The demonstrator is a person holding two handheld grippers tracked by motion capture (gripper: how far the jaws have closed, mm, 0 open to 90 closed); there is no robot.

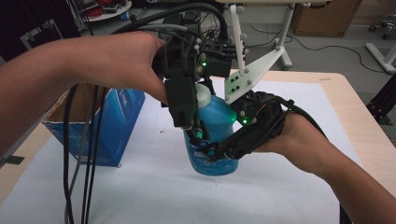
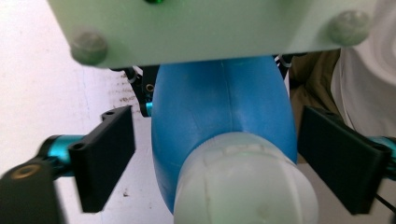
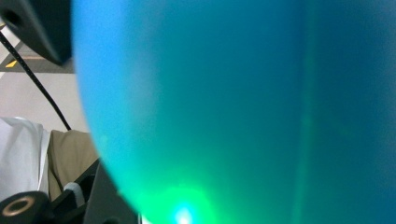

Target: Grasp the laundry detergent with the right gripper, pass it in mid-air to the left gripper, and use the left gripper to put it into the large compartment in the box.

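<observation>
A blue bottle [image 1: 215, 115] with a white cap [image 1: 204, 93] stands upright on the white sheet at the table's middle. My right gripper [image 1: 217, 151] comes in from the right and is shut on the bottle's lower body; in the right gripper view the blue bottle [image 3: 233, 93] sits right against the lens. My left gripper [image 1: 194, 126] reaches down from above over the cap. In the left gripper view its black pads [image 2: 105, 158] stand either side of the bottle [image 2: 219, 107] and cap [image 2: 243, 182], with a gap on the left side, so the left gripper [image 2: 224, 154] is open.
An open blue cardboard box [image 1: 100, 126] stands at the left on the white sheet [image 1: 280, 186]. Black cables [image 1: 84, 163] hang from the left hand down to the front. The wooden table edge [image 1: 359, 116] runs along the right.
</observation>
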